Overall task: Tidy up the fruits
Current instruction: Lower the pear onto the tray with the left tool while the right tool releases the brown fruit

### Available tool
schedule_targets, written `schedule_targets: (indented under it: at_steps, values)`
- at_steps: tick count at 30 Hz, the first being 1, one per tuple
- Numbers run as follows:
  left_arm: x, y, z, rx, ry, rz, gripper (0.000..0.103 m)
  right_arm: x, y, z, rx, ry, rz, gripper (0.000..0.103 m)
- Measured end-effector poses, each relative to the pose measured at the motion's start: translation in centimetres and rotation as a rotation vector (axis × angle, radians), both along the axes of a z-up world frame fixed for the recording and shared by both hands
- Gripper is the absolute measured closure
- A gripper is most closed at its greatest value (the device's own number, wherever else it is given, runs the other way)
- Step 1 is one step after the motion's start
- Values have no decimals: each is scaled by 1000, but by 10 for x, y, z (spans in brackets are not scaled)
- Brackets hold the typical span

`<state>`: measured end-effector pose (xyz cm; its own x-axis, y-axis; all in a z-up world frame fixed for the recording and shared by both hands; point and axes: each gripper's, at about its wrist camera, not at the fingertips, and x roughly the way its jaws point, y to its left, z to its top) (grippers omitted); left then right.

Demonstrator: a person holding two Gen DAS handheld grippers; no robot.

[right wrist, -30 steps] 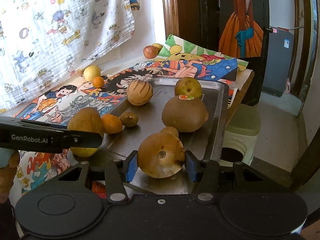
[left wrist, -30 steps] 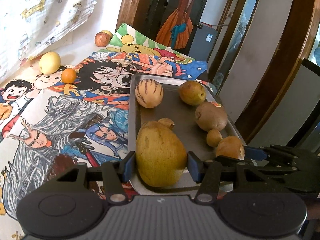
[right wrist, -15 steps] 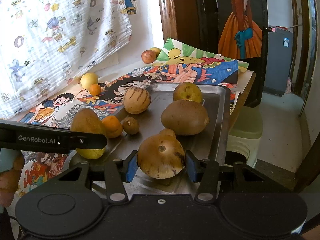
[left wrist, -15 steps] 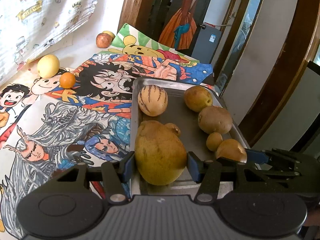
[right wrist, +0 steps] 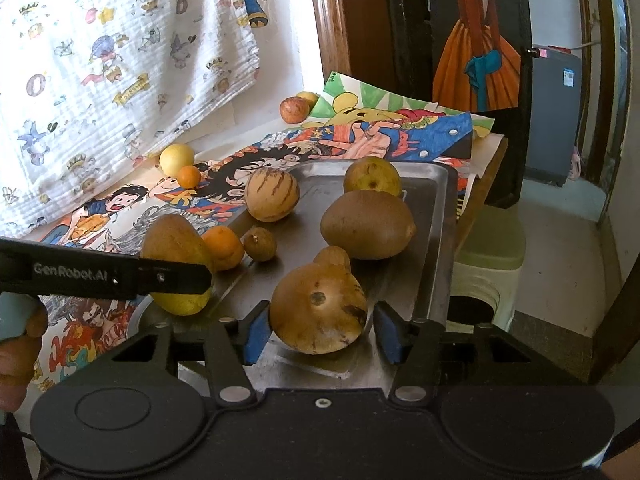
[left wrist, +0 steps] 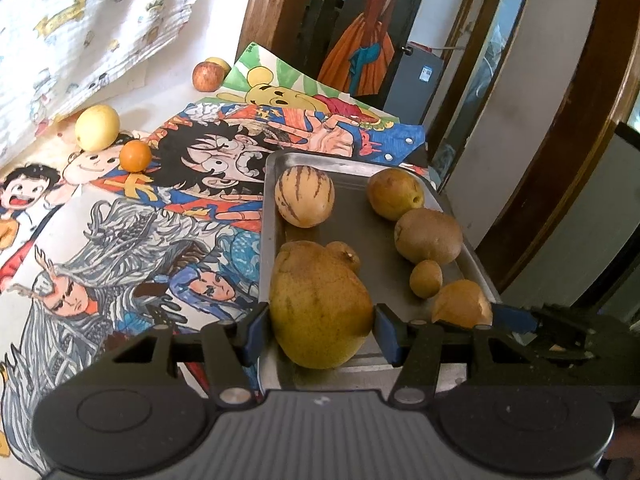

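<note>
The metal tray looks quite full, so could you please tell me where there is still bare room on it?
On the metal tray, bare steel lies between the striped round melon and the brown oval fruit, and along the far rim. The near end is crowded: both grippers hold fruit there, beside an orange.

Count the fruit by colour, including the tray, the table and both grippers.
Orange fruit: 2
Red fruit: 1
Pale yellow fruit: 2
Striped tan fruit: 1
Plain brown to yellow-brown fruit: 6
Total: 12
</note>
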<state>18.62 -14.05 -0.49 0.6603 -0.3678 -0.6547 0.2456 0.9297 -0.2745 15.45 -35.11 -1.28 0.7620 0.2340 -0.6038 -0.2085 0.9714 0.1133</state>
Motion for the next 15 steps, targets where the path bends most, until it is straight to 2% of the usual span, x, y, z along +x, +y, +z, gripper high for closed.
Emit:
schedule_targets:
  at_steps: [4, 15]
  values:
    - [-1, 5, 1, -28, 16, 6, 44, -8, -1, 0, 7, -4, -7, 40]
    - [-15, 16, 8, -42, 0, 31, 41, -24, 0, 8, 1, -23, -34, 28]
